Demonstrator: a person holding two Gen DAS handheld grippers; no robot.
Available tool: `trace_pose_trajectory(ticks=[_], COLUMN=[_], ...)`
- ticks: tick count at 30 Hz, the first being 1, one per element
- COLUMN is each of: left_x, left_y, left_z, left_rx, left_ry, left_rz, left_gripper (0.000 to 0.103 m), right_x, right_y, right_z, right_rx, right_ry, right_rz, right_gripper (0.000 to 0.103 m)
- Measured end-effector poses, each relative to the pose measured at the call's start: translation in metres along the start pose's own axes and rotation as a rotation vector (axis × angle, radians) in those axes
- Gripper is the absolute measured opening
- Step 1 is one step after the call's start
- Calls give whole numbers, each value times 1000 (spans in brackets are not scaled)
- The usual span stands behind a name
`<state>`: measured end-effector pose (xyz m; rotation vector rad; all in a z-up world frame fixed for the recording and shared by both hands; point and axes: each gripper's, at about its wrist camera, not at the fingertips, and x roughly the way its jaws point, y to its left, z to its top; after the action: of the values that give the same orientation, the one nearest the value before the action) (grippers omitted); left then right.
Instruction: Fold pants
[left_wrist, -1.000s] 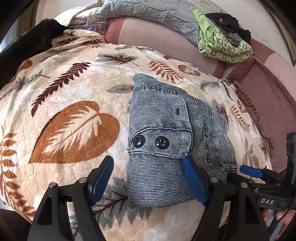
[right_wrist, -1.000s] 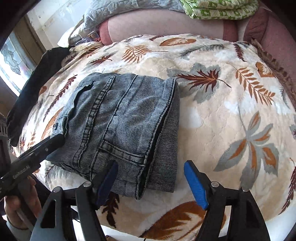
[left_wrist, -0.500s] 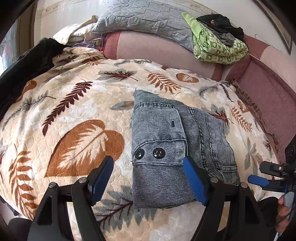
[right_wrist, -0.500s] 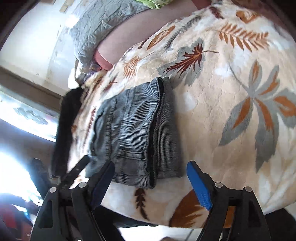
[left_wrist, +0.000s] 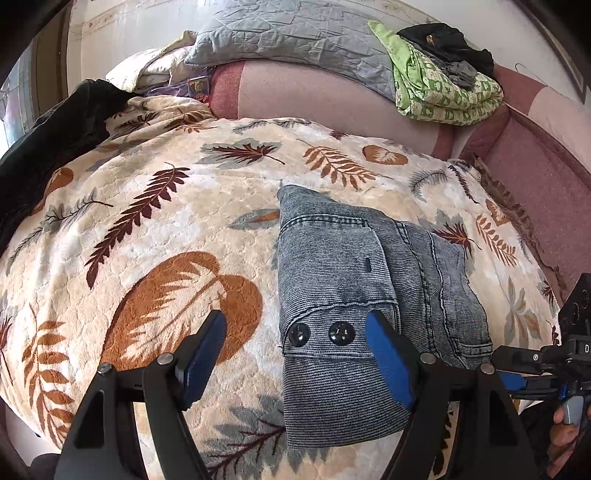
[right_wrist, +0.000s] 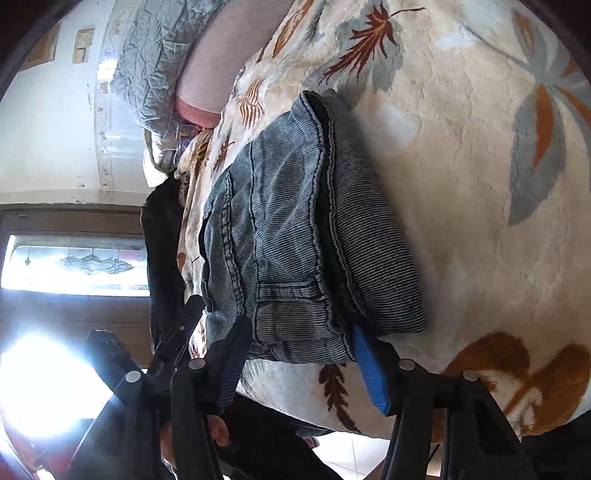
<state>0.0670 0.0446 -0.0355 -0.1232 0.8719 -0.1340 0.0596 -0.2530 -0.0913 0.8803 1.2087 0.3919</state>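
Note:
The folded grey-blue denim pants (left_wrist: 354, 295) lie on a cream blanket with a leaf print (left_wrist: 166, 229); two black buttons face the near edge. My left gripper (left_wrist: 295, 332) hovers open over that near edge, its right pad above the cloth and its left pad above the blanket. My right gripper (right_wrist: 299, 332) is rolled onto its side at the right end of the pants (right_wrist: 288, 229). Its jaws are closing, with the upper folded layers between the pads and the lowest layer outside them. The right gripper (left_wrist: 513, 369) also shows at the far right of the left wrist view.
A pink couch back (left_wrist: 314, 99) rises behind the blanket, carrying a grey quilted pillow (left_wrist: 295, 40) and a green patterned cloth (left_wrist: 443, 92) under dark clothes. A black garment (left_wrist: 51, 136) lies on the left. A hand (left_wrist: 565, 439) holds the right gripper.
My right gripper has rolled sideways and moved in onto the end of the pants, and its jaws have narrowed around the upper layers. The left gripper has hardly moved.

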Motion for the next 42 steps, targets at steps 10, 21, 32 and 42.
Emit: trace_pose_trajectory(ticks=[10, 21, 32, 42], left_x=[8, 17, 26, 27], left_y=[3, 6, -11, -11], left_z=[2, 0, -6, -9], left_rx=[-10, -10, 25, 34], left_ry=[8, 23, 63, 42], left_rz=[-35, -42, -50, -13], left_gripper=[78, 79, 82, 84], right_x=[16, 7, 21, -12], right_y=[4, 69, 61, 65], right_z=[21, 16, 24, 16], right_rx=[-50, -412, -560, -571], right_ry=[31, 2, 10, -125], right_rz=[-109, -337, -539, -516], right_gripper=[60, 16, 14, 17])
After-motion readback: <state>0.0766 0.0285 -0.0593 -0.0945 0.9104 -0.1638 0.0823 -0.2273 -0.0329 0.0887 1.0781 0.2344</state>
